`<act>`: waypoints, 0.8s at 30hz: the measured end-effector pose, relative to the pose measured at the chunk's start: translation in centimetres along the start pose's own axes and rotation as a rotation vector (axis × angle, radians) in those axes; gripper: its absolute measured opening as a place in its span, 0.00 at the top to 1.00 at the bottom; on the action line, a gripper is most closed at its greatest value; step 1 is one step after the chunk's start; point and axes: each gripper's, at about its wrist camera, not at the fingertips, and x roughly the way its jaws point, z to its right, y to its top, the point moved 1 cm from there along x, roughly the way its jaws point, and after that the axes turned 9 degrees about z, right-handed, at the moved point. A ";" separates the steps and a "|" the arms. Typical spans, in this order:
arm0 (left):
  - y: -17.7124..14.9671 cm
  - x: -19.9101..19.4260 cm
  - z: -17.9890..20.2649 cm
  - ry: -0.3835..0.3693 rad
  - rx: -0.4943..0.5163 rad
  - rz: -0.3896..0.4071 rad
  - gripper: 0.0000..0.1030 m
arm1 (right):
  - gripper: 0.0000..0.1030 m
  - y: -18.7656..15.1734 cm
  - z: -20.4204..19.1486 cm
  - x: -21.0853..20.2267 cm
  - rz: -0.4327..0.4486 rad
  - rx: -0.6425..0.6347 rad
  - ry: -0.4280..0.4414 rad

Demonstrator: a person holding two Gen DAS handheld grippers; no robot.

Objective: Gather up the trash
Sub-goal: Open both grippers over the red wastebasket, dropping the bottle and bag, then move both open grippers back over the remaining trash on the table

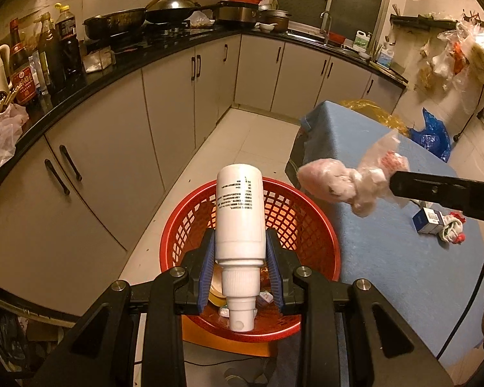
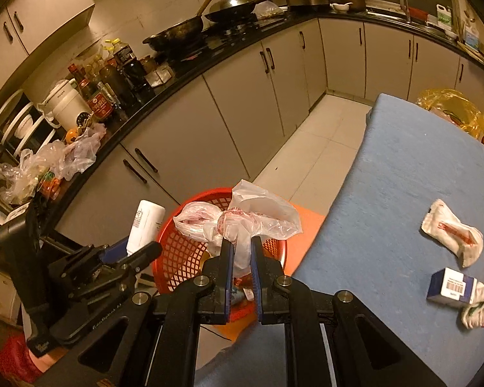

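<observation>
My left gripper (image 1: pixel 241 242) is shut on a white plastic bottle (image 1: pixel 240 213), held cap toward the camera above the red mesh basket (image 1: pixel 319 235). In the right wrist view the same bottle (image 2: pixel 144 224) and left gripper (image 2: pixel 126 253) hang at the basket's left side. My right gripper (image 2: pixel 242 245) is shut on a knotted clear plastic bag (image 2: pixel 242 217) with pinkish contents, over the basket (image 2: pixel 177 251). The left wrist view shows that bag (image 1: pixel 342 182) at the basket's right rim, on the right gripper's dark finger (image 1: pixel 435 190). Some scraps lie in the basket's bottom.
The blue-covered table (image 2: pixel 387 177) on the right holds a small blue and white box (image 2: pixel 450 287), a crumpled white wrapper (image 2: pixel 451 235) and a yellow bag (image 2: pixel 451 106). A black counter (image 1: pixel 119 67) crowded with bottles and pans runs along the left and back above cabinets. Pale tiled floor lies between.
</observation>
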 end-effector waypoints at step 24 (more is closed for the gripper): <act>-3.1 -1.3 6.1 -0.062 0.041 -0.031 0.45 | 0.51 -6.0 6.3 -5.7 -0.011 0.133 -0.083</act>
